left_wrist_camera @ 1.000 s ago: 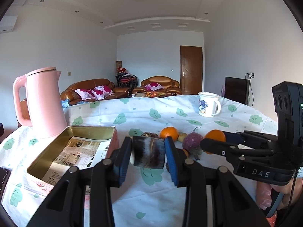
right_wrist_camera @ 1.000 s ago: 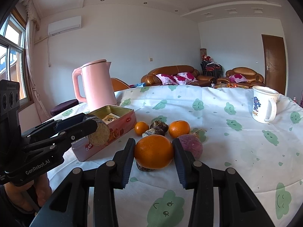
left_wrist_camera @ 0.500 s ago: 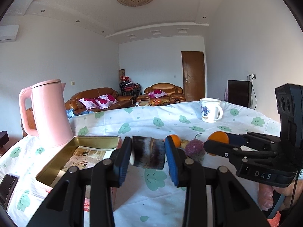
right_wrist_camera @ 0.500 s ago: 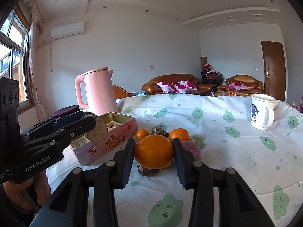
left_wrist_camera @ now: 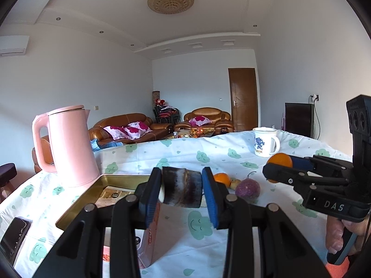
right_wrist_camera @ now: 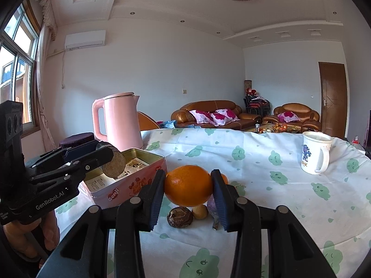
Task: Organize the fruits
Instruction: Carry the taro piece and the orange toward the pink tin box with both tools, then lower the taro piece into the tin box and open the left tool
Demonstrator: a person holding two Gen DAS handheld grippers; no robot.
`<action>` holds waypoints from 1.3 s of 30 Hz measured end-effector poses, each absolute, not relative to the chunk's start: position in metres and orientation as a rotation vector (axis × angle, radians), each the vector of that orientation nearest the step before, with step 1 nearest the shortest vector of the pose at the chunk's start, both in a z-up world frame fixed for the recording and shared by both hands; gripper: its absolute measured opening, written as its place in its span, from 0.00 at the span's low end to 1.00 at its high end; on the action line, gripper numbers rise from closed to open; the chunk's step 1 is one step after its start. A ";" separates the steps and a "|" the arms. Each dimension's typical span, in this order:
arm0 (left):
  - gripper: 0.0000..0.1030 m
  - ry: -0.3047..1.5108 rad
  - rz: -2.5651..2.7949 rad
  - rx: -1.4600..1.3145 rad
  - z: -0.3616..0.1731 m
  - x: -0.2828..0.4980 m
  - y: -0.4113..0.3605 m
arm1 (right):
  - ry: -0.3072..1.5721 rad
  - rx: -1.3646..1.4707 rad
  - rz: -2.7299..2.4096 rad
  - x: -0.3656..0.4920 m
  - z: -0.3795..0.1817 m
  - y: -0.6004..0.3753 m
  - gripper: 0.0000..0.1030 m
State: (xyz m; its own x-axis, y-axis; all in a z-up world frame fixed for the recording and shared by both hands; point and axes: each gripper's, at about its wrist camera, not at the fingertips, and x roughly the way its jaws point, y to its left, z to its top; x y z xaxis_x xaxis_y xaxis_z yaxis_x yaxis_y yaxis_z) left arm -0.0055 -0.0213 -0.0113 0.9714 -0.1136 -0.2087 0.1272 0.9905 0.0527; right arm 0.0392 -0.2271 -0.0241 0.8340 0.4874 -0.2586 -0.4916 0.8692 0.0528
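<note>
Between the blue pads of the left gripper (left_wrist_camera: 182, 191) sits a dark, brownish round fruit (left_wrist_camera: 181, 190), clamped from both sides and held up off the table. Just below and to the left of that gripper lies the open pink tin (left_wrist_camera: 97, 197), gold inside, with a printed sheet on its bottom. Further left of the tin stands the pink kettle (left_wrist_camera: 69, 146).

Over on the other side, the right gripper (right_wrist_camera: 188, 186) is closed on a big orange (right_wrist_camera: 188, 185), pads pressed to both flanks, the fruit clear of the cloth. Directly beneath that orange, on the cloud-print tablecloth (right_wrist_camera: 255, 173), rest a wrinkled brown fruit (right_wrist_camera: 180, 217), a small yellowish one (right_wrist_camera: 200, 212) touching it, and a purple fruit (right_wrist_camera: 212, 210) partly hidden behind the right pad. A smaller orange (right_wrist_camera: 224, 178) peeks out just behind the same pad.

From the right wrist view, the left gripper hangs to the left, its fruit hovering above the near corner of the tin. Well off to the right stands a white mug (right_wrist_camera: 315, 153) with a blue motif.
</note>
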 end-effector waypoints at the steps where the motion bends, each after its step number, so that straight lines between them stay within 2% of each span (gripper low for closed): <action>1: 0.36 0.207 -0.119 0.065 -0.011 -0.005 -0.020 | 0.268 -0.018 0.518 0.039 -0.022 -0.227 0.41; 22: 0.36 0.260 -0.028 0.020 -0.006 0.013 0.014 | 0.273 -0.079 0.587 0.058 0.011 -0.184 0.41; 39: 0.36 0.343 0.026 -0.028 -0.014 0.043 0.058 | 0.346 -0.131 0.668 0.095 0.026 -0.123 0.41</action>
